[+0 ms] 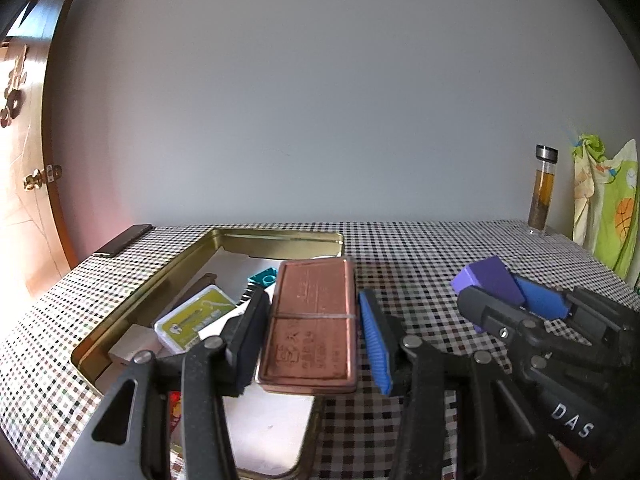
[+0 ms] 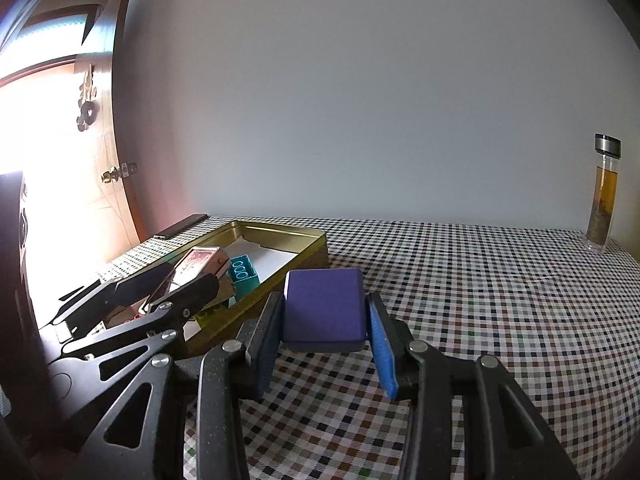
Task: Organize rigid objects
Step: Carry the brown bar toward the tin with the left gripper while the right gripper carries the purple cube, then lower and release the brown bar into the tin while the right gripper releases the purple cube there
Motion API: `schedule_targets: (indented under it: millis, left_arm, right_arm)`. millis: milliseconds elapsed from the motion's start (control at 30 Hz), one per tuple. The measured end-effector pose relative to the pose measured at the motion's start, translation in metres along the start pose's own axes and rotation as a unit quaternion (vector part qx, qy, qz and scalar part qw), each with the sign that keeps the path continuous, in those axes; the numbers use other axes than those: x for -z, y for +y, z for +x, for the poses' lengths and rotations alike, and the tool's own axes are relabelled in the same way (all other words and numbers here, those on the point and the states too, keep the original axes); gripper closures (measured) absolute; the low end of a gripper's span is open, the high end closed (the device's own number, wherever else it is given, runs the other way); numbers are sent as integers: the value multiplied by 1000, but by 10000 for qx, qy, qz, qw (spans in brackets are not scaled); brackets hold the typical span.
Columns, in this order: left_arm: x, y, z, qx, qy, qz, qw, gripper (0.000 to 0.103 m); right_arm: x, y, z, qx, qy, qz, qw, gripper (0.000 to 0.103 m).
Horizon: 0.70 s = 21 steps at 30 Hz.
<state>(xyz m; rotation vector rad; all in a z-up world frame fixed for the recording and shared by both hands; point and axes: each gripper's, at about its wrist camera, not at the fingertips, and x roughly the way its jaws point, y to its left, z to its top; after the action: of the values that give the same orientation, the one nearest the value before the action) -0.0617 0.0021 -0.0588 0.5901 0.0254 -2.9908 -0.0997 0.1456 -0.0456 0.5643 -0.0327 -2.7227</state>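
Observation:
My left gripper [image 1: 314, 320] is shut on a flat copper-coloured metal case [image 1: 312, 324], held lengthwise over the right rim of an open gold tin [image 1: 176, 264]. The right wrist view shows the same case [image 2: 196, 262] in the left gripper [image 2: 180, 276] above the tin [image 2: 280, 232]. My right gripper [image 2: 325, 308] is shut on a purple block [image 2: 325, 308], raised above the checked cloth just right of the tin. From the left wrist, the block [image 1: 490, 280] and right gripper [image 1: 496, 292] sit at the right. Inside the tin lie a teal brick [image 1: 264, 277], a green-yellow card box [image 1: 196, 316] and a white block [image 1: 134, 344].
A tall glass bottle [image 2: 604, 192] of amber liquid stands at the back right by the wall. A dark flat bar [image 2: 182, 226] lies at the back left corner of the table. A green patterned cloth bag [image 1: 608, 208] hangs at the far right. A wooden door [image 1: 24, 200] is left.

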Motion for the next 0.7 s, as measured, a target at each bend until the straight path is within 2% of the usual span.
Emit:
schedule_targets:
  millis: [700]
  left_arm:
    - [1,23,-6,-176,-74,-175,9997,58]
  right_arm:
    - [-1,29,12,-258,82,-165,9995,59]
